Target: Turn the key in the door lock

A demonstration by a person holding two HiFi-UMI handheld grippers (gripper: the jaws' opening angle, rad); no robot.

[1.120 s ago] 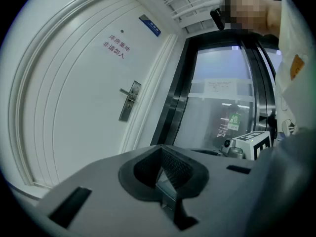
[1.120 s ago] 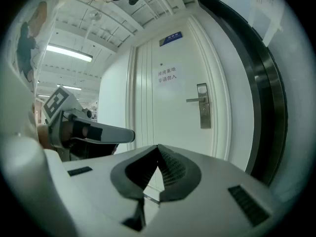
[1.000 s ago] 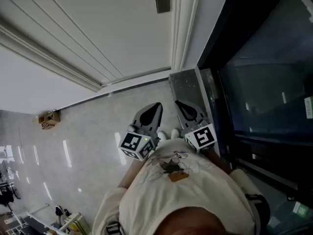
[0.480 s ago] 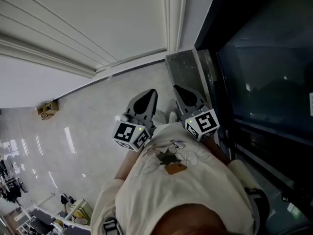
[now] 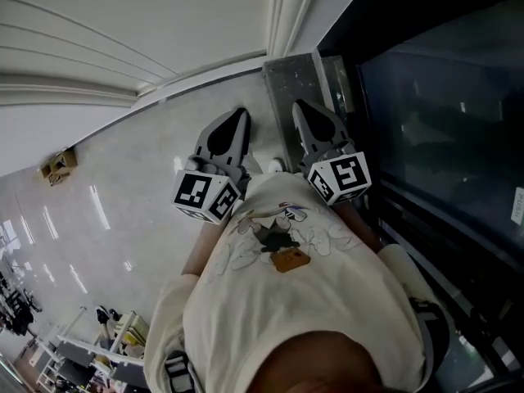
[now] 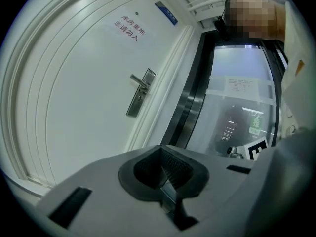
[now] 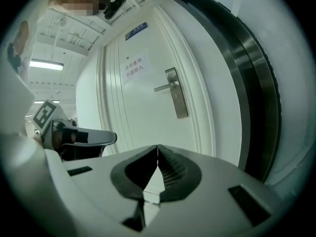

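Grey plastic jaws of the left hand-held gripper [image 6: 161, 148] are pressed together at their tips, and nothing sits between the ribbed pads. The right hand-held gripper [image 7: 157, 147] is pressed together in the same way and is empty, its pads meeting along a thin line. In the head view the two point forward side by side, near each other but apart. They are held close in front of the person's cream shirt [image 5: 303, 301]. The left one's marker cube [image 5: 205, 196] and the right one's are both on the end toward the body.

Under them lies a glossy pale floor [image 5: 123, 211]. A dark stone threshold [image 5: 288, 76] sits just ahead of the tips, at the foot of the door frame.

Beyond that stands the white door [image 6: 74, 107]. The door lock [image 7: 177, 100] is a narrow metal plate with a lever handle [image 7: 163, 88], mounted near the door's edge and well apart from both hand-held grippers. In the right gripper view it is above and slightly right of the jaws. In the left gripper view it is above and to their left. It is too small to tell whether a key is in it.

Higher on the door are a paper notice [image 7: 136, 65] and a small blue sign [image 7: 136, 31]. A dark glass panel [image 5: 442, 97] in a black frame fills the side right of the door. Far left, a small cardboard box [image 5: 56, 166] sits on the floor by the wall.
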